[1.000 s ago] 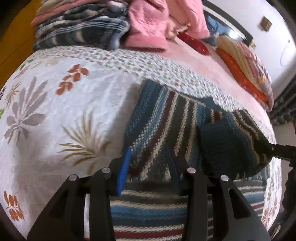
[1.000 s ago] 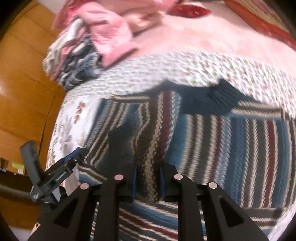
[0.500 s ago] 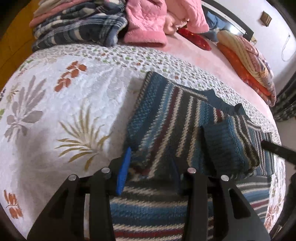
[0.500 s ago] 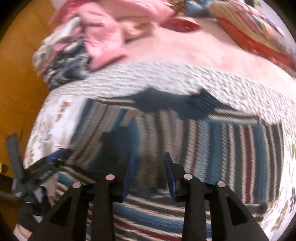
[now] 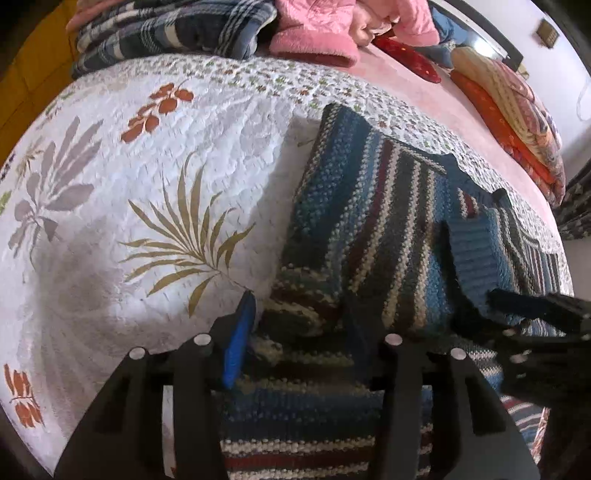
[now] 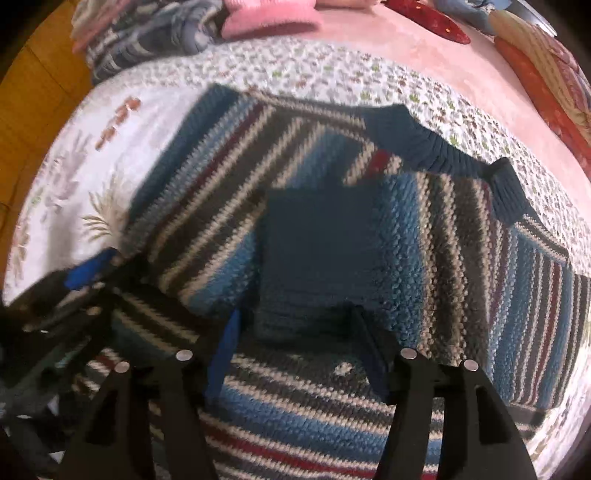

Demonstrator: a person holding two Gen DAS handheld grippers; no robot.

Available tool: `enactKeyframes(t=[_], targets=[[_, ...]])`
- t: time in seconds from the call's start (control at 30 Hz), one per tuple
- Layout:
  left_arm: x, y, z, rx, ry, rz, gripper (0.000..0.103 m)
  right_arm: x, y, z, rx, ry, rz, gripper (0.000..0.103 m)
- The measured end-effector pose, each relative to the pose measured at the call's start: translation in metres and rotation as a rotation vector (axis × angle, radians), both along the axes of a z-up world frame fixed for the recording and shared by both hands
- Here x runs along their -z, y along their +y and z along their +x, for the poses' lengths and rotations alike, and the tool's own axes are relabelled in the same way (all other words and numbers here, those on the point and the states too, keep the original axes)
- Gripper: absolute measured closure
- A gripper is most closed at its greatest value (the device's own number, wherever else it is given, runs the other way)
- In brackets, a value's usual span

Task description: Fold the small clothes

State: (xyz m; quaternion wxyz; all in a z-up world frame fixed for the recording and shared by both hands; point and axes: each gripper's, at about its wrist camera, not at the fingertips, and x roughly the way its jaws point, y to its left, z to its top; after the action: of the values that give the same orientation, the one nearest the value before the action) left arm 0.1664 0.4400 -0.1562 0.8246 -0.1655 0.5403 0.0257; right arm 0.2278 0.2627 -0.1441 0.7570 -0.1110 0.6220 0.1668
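Both claws (image 5: 301,334) (image 6: 295,350) spread wide.

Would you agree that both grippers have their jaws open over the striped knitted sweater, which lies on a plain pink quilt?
Not quite: the striped knitted sweater lies on a white quilt printed with leaves and flowers, as the left wrist view shows. The left gripper and right gripper do have open jaws.

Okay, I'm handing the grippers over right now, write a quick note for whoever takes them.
Left gripper: open, low over the near left edge of the striped sweater, gripping nothing.
Right gripper: open, just short of the dark blue cuff.
The sweater lies on the floral quilt; both sleeves are folded in across the body, collar at the far edge.
Done: sleeves in.
Left, probably: fold the body over, then smooth it.
Other folded clothes sit at the far end of the bed.
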Motion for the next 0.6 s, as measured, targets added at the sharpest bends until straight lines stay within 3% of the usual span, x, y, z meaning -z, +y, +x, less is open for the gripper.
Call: enactKeyframes(t=[0.1,0.13,0.17,0.2,0.47,0.6], targets=[[0.001,-0.002,0.001,0.004,0.0,0.016,0.052,0.001,-0.004,0.003,0.01,-0.006,0.007,0.055],[0.002,-0.003,0.001,0.006,0.0,0.022,0.052,-0.001,-0.007,0.004,0.011,-0.002,0.022,0.066],[0.002,-0.004,0.002,0.006,0.001,0.025,0.052,-0.004,-0.013,0.005,0.02,0.002,0.042,0.084],[0.002,-0.004,0.002,0.007,0.001,0.027,0.052,-0.007,-0.022,0.007,0.038,0.004,0.06,0.087],[0.002,-0.007,0.002,0.006,0.0,0.05,0.051,-0.056,-0.111,0.011,0.209,0.001,0.376,0.088],[0.001,-0.008,0.003,0.01,0.0,0.065,0.051,-0.07,-0.151,0.012,0.279,-0.023,0.443,0.088]])
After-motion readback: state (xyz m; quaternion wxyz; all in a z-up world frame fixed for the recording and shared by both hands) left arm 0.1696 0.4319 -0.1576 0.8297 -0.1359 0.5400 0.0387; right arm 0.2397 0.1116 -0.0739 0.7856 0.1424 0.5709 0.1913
